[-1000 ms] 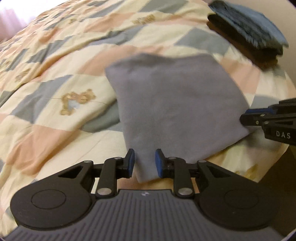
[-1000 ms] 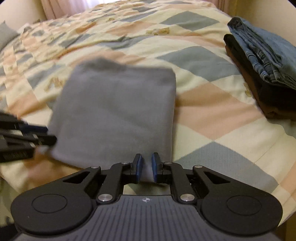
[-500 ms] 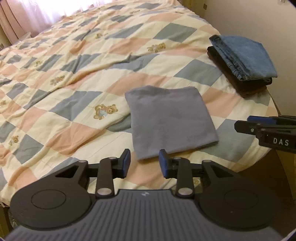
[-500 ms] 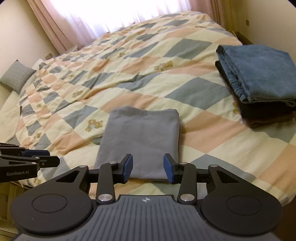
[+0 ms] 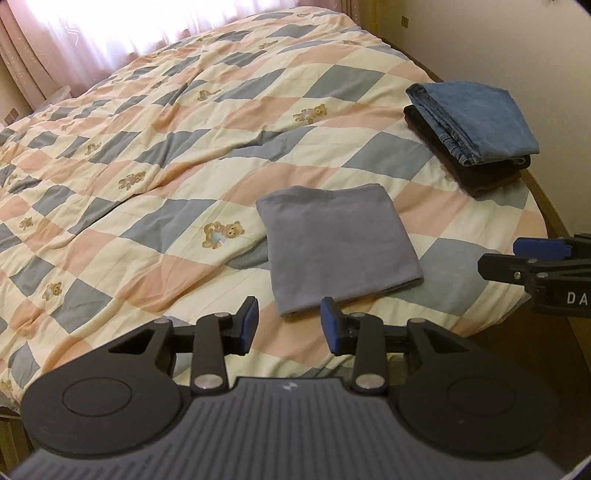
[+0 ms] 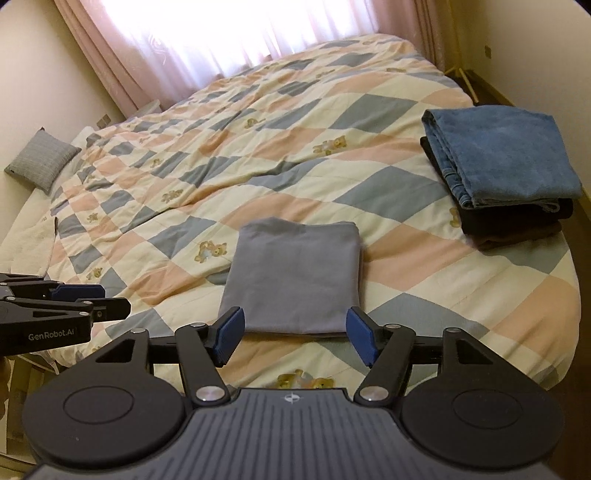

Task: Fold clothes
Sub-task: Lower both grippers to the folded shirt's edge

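A folded grey garment (image 5: 338, 245) (image 6: 295, 280) lies flat on the quilted bed (image 5: 147, 192) near its front edge. Both grippers hover above and in front of it, touching nothing. My left gripper (image 5: 289, 325) has its jaws opening, with only air between the blue pads. My right gripper (image 6: 294, 338) is wider apart and still opening, also empty. Each gripper shows at the edge of the other's view, the right gripper (image 5: 532, 254) on the right side and the left gripper (image 6: 79, 297) on the left side.
A stack of folded clothes, blue jeans (image 5: 476, 122) (image 6: 506, 158) on top of dark garments, sits at the bed's right corner. A grey cushion (image 6: 40, 164) lies far left by the wall. Curtains (image 6: 221, 33) hang behind the bed. The bed edge drops off on the right.
Both grippers let go of the grey garment's near edge, rose and pulled back. Their jaws widened, the right more than the left. The garment now lies flat on the bed.
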Demonstrator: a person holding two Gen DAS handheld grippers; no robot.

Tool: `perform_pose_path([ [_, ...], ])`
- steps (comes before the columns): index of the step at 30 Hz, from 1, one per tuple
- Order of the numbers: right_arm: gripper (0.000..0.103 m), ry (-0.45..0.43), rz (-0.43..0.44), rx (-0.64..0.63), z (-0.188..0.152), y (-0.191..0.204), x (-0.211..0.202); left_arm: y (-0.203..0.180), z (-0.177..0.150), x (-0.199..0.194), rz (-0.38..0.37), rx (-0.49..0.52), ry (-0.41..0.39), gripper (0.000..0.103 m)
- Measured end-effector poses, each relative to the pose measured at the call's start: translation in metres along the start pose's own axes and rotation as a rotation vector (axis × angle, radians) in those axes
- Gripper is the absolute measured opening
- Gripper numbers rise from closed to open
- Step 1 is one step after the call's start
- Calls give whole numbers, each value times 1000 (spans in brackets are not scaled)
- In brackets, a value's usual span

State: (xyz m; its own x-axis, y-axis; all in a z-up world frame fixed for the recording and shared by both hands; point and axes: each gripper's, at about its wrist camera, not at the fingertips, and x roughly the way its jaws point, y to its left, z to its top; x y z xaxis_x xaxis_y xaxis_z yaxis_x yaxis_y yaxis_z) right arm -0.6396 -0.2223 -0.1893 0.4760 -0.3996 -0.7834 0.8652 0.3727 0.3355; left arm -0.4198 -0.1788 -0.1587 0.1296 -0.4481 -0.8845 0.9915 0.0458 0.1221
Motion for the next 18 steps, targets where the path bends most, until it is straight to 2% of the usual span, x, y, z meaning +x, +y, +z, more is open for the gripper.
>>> perform_pose_path([
  [10, 65, 24, -12, -12, -1, 5, -5, 5, -3, 4, -5, -4, 46, 35],
  [18, 65, 95, -11, 4, -6, 10, 18, 20, -7, 35, -23, -19, 123, 37],
])
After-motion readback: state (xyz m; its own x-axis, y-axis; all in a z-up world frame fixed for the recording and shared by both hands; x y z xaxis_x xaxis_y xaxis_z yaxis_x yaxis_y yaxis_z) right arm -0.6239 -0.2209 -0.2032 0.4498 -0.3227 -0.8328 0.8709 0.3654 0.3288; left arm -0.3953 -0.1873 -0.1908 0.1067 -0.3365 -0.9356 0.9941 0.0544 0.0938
